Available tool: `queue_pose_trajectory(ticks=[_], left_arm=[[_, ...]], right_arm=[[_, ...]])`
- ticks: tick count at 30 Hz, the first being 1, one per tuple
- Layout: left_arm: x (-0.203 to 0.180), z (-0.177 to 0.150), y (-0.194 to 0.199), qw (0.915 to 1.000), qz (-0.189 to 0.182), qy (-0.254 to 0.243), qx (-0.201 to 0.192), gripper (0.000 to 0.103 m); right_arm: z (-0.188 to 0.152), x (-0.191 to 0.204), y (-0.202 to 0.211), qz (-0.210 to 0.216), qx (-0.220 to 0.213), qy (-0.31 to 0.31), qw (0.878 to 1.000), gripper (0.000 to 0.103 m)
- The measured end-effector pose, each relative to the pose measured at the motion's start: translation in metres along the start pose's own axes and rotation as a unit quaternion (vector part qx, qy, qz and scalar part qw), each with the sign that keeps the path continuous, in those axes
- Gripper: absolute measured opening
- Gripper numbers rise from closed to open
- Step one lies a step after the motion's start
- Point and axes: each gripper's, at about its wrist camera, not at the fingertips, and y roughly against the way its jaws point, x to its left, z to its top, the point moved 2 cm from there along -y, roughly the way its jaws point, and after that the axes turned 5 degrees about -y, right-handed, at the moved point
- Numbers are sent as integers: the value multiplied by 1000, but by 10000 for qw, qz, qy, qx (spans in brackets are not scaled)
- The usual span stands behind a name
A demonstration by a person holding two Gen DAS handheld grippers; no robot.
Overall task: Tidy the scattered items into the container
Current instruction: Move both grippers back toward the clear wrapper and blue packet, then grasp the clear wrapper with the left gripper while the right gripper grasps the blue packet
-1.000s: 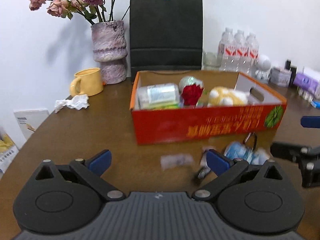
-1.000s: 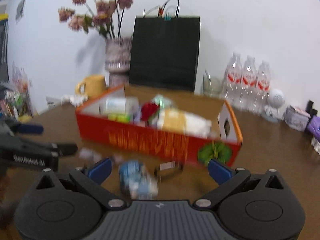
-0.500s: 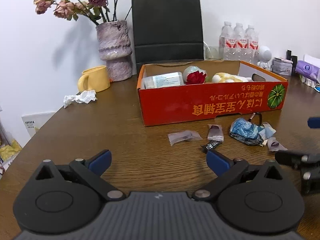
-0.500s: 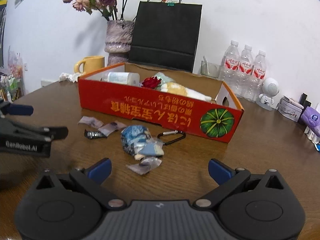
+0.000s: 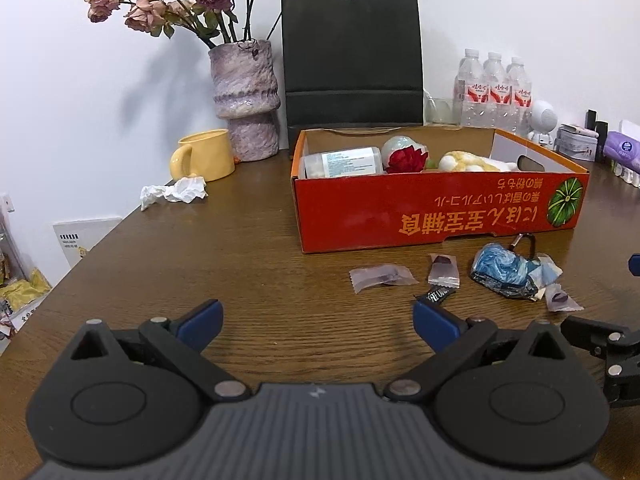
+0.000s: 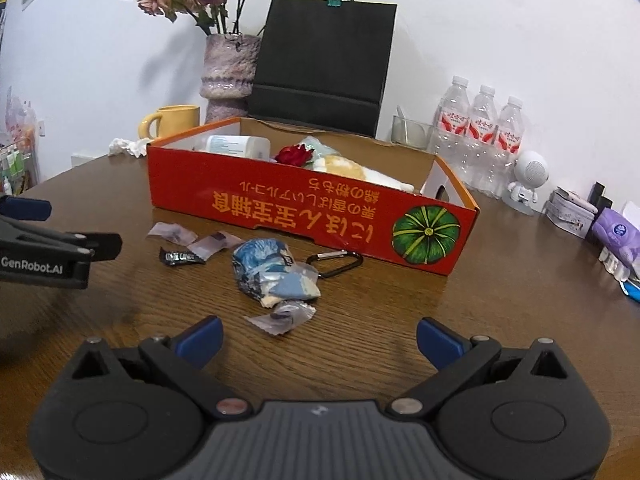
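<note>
Here both tongs are hovering low over the brown bench [image 5: 240, 248], each spread wide and pinching nothing: the left tongs [image 5: 316, 318] are pointing at bare wood near the scattered bits, and the right tongs [image 6: 318, 340] are facing the same cluster from the other side. The red box [image 5: 436, 216] is sitting far of the clutter, its long printed wall turned toward the cameras, and it is already holding a white bottle [image 5: 340, 162] lying on its side at the left end, a red flower [image 5: 406, 160] in the middle and a yellow plush [image 5: 464, 162] to the right. On the bench just near of that wall, the loose items are lying close together: a clear wrapper [image 5: 380, 276] at the left, a second clear wrapper [image 5: 442, 270] right of it, a small black packet [image 5: 438, 294] just near of those, a crumpled blue bag [image 5: 502, 272] further right, and another wrapper [image 6: 282, 316] lying nearest the right tongs. A black carabiner [image 6: 338, 262] is resting between the blue bag and the box wall, touching or almost touching the wall. Far left on the bench, a yellow mug [image 5: 204, 156] is standing beside a vase [image 5: 244, 100] of dried roses, with a crumpled tissue [image 5: 176, 194] just near of the mug. A black bag [image 5: 352, 64] is standing upright behind the box, and water bottles [image 5: 494, 92] are lined up to its right.
</note>
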Motion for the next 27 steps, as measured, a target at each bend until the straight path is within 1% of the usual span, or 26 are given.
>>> queue_pose_trajectory(ticks=[11,15,18,21,23,24,27], left_arm=[[3,0,4,9999,8,105,-114,103],[3,0,5,9998,-48,90,-156,103],[0,1,3,9998,-164,-34,-96,103],[-6,6,-7,9992,-302,-242,-28,98],[-7,12,-19,9988,-435,-189,147,93],[-6,15,-26,9983,-508,-133,245,91],[-4,23,-46,9969,-588,-47,524,83]], right_arm=[[-2,-5,7,96,-72,-202,9997,103],[-2,-9,0,222,125,-327,9991,103],[-2,-13,-3,424,173,-493,9977,94],[6,-12,-10,495,89,-422,9978,93],[15,-8,-18,514,73,-306,9982,86],[20,-6,-23,543,86,-252,9982,81],[30,-1,-37,720,230,-153,9970,78]])
